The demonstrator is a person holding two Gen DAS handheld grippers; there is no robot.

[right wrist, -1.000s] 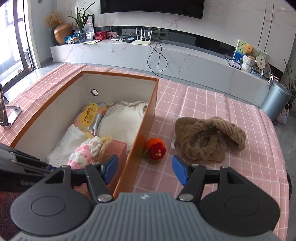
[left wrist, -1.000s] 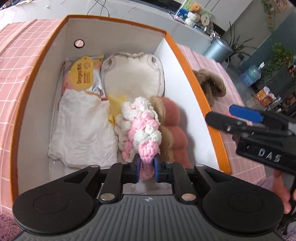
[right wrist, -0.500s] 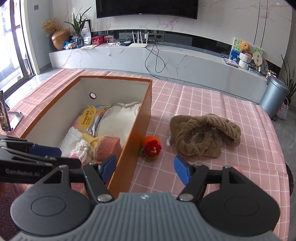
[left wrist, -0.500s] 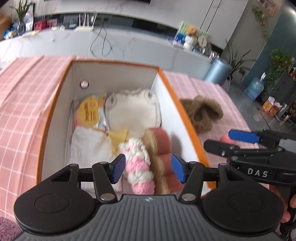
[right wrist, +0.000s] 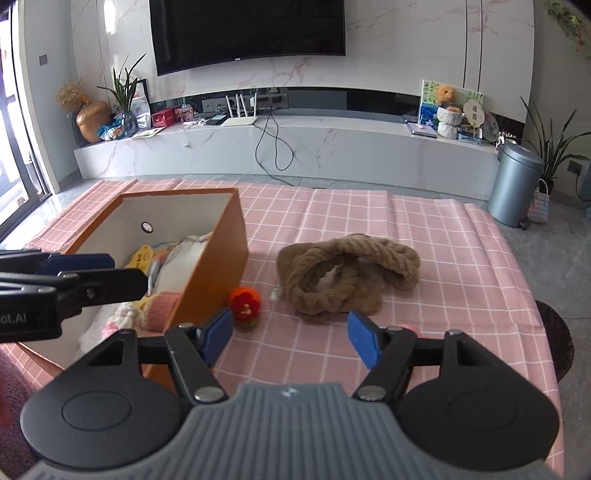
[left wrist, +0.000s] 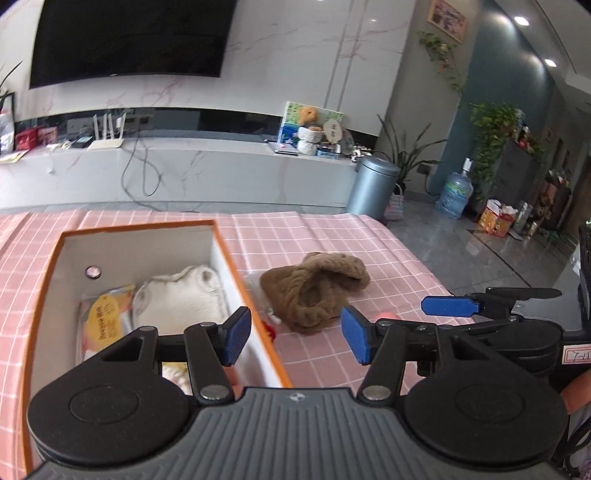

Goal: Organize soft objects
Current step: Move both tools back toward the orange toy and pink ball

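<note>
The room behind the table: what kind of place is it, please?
Most likely a home living room. A large TV hangs on a marble wall above a long low cabinet with a router, and potted plants stand at the side.

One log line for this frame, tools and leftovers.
left tool: open, empty | right tool: open, empty | box: part filled | on cloth: brown knit, red ball

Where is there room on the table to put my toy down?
The pink cloth is bare to the right of the brown knit, out to the table edge, and behind it toward the far edge. It is tight between the box and the knit, where the red ball sits. Inside the box, soft things cover the floor.
</note>
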